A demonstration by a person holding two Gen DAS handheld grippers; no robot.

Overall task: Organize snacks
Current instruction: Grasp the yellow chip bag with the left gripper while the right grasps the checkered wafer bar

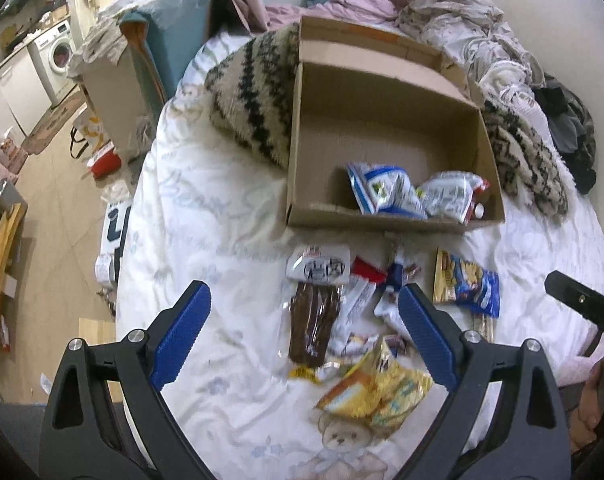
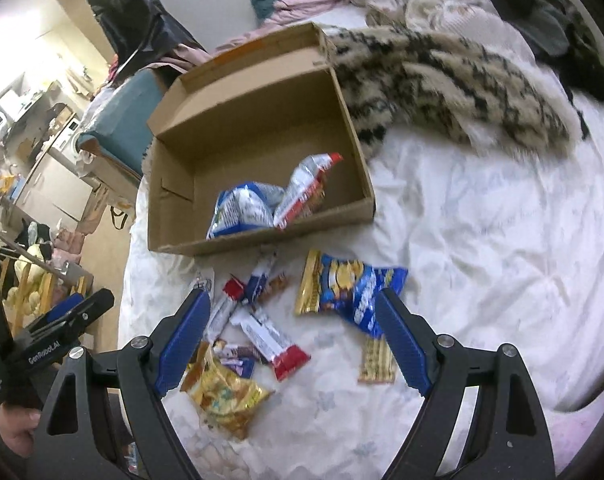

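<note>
An open cardboard box (image 1: 386, 120) (image 2: 258, 120) lies on the white bed and holds a blue-white snack bag (image 1: 386, 192) (image 2: 242, 208) and a silver-red bag (image 1: 450, 196) (image 2: 310, 188). Loose snacks lie in front of it: a brown jerky pack (image 1: 314, 320), a yellow bag (image 1: 378, 396) (image 2: 226, 396), a blue-gold chip bag (image 1: 470, 284) (image 2: 350, 288) and white-red bars (image 2: 270, 340). My left gripper (image 1: 304, 304) is open above the jerky pack. My right gripper (image 2: 294, 308) is open above the bars. Both are empty.
A black-and-cream patterned blanket (image 1: 254, 96) (image 2: 442, 80) lies behind and beside the box. Piled clothes (image 1: 454, 20) sit at the bed's far side. The bed's left edge drops to a cluttered floor with a washing machine (image 1: 58, 52). The right gripper's body (image 1: 582, 308) shows at the right.
</note>
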